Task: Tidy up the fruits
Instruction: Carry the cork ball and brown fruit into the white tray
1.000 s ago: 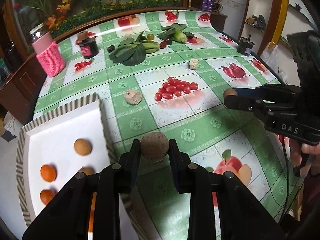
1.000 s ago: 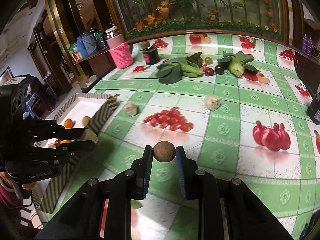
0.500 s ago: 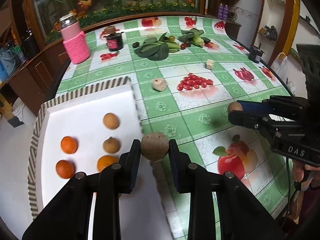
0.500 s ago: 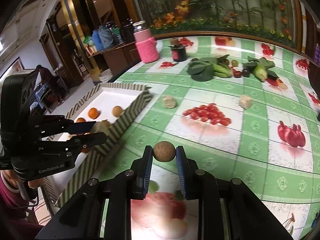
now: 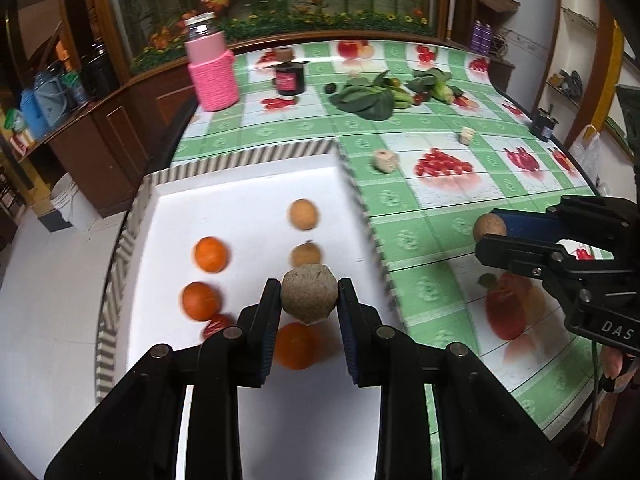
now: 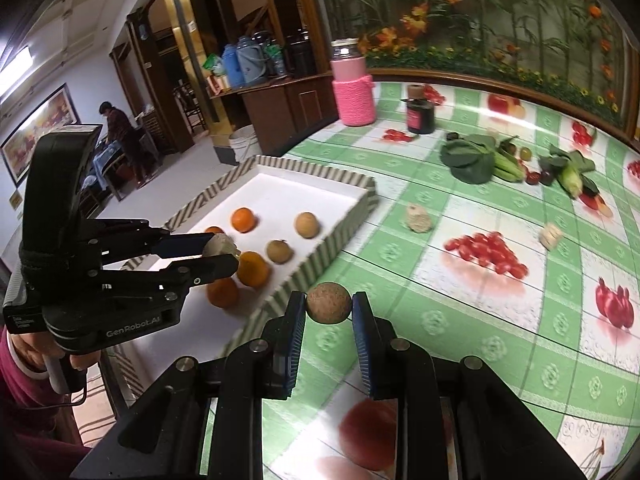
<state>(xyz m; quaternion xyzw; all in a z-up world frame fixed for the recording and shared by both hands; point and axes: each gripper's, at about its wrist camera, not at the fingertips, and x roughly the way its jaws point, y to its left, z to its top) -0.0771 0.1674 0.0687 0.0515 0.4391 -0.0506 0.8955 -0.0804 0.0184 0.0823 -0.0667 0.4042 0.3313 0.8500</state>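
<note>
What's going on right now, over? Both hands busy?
Left tongs shut on pale brown round fruit, over white striped-rim tray. Right tongs shut on darker brown round fruit, over green tablecloth. Nothing blocking.

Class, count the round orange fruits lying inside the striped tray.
3, possibly more hidden: one at the far left, one nearer on the left, one below the left tool's held brown ball.

Table bears tray, greens
</note>
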